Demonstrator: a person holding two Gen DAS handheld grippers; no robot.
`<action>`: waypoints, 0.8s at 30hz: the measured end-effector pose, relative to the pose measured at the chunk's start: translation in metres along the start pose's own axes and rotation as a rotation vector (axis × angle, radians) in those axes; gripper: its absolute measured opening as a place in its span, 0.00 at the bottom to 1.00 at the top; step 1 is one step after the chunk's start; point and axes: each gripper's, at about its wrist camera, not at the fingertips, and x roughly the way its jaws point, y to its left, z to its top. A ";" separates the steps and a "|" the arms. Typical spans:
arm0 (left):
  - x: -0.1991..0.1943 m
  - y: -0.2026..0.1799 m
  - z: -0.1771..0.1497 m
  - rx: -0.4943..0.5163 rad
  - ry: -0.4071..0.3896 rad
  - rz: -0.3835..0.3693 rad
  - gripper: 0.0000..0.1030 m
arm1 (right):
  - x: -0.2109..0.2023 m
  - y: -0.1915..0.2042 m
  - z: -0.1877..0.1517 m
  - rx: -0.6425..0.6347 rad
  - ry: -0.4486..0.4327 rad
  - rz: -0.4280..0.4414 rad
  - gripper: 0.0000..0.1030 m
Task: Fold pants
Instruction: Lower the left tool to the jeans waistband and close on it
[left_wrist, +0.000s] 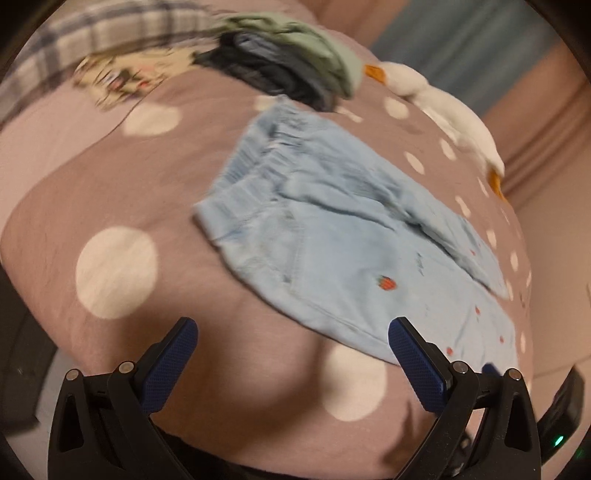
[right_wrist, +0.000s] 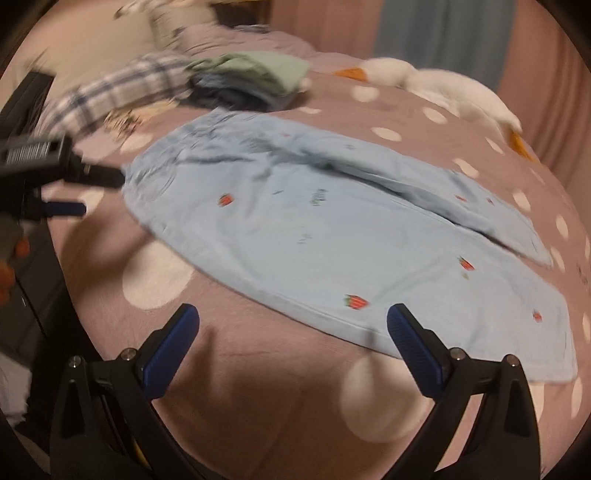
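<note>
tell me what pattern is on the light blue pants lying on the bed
The light blue pants carry small scattered red strawberry motifs, clearest in the right wrist view.

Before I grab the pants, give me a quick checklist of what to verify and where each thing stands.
1. Left gripper open, nothing held: ok.
2. Right gripper open, nothing held: ok.
3. Light blue strawberry-print pants spread flat on the spotted mauve bedspread: ok.
4. Legs laid together: not ok, gap between them.
5. Stack of folded clothes apart from pants: ok.
6. White plush goose off the pants: ok.
</note>
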 end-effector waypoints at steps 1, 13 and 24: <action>0.001 0.004 0.001 -0.015 -0.003 -0.008 0.99 | 0.004 0.006 -0.002 -0.040 0.001 -0.009 0.96; 0.025 0.030 0.013 -0.101 -0.012 -0.095 0.99 | 0.028 0.022 -0.001 -0.195 -0.028 -0.065 0.88; 0.047 0.027 0.056 -0.114 -0.032 -0.002 0.56 | 0.055 0.037 0.031 -0.237 -0.062 -0.029 0.63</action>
